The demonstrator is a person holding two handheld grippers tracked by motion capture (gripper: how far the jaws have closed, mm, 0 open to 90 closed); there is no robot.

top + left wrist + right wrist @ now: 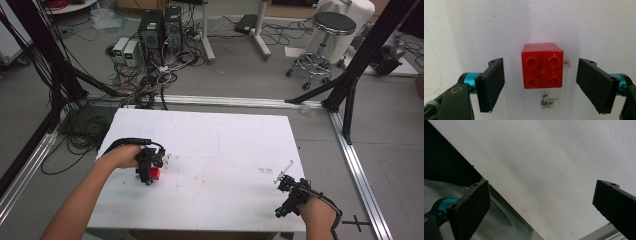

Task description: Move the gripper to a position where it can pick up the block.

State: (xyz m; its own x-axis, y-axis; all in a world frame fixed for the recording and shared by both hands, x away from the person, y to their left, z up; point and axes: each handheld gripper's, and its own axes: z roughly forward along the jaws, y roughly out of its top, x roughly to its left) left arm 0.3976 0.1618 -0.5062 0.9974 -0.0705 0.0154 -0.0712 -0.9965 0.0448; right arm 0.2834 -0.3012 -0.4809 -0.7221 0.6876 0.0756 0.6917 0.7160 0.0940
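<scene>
We saw the left gripper (148, 167) poised over a red brick (542, 65) resting on the white desk (220, 150), toward its left side. In the left gripper view its jaws stood apart, one on either side of the brick, touching neither face; the brick showed four studs on top and a dark smudge (548, 100) just beside it. The right gripper (289, 192) sat near the desk's front right corner, its jaws wide apart over bare surface at the edge.

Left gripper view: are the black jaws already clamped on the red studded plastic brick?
No, the red studded plastic brick sits between the left gripper jaws with white table visible on both sides.
</scene>
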